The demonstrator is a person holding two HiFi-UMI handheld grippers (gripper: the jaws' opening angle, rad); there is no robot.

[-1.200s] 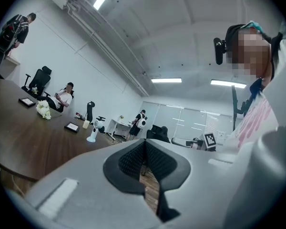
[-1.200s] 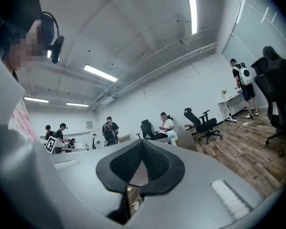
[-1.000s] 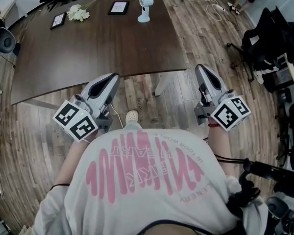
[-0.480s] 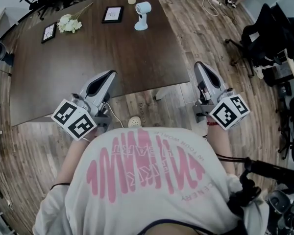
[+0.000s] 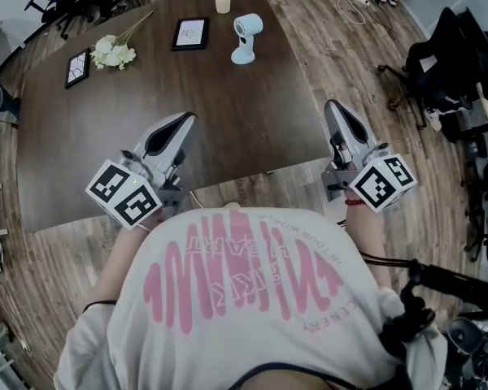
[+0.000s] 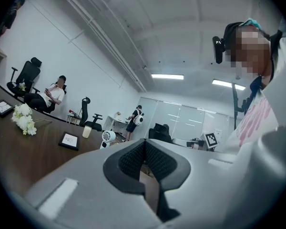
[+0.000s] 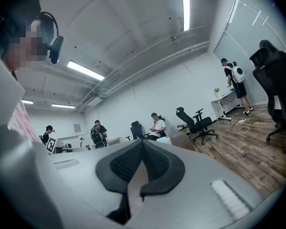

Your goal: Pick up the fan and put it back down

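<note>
A small pale-blue desk fan (image 5: 246,37) stands upright near the far end of the dark wooden table (image 5: 228,128). In the left gripper view the fan (image 6: 106,137) shows small and far off, left of the jaws. My left gripper (image 5: 184,121) hangs over the table's near part, shut and empty, its pads meeting at the tip (image 6: 144,146). My right gripper (image 5: 334,107) is just off the table's right edge, also shut with nothing in it (image 7: 142,144). Both point level towards the far end, well short of the fan.
Behind and left of the fan on the table are a pale cup (image 5: 222,2), a framed picture (image 5: 190,32), white flowers (image 5: 114,52) and a second frame (image 5: 77,67). Black office chairs (image 5: 451,63) crowd the right side. Several people stand or sit along the far walls.
The person has stepped forward: the table and fan have come closer. Both grippers moved from over the floor to the table's near edge. Jaws stay shut.
</note>
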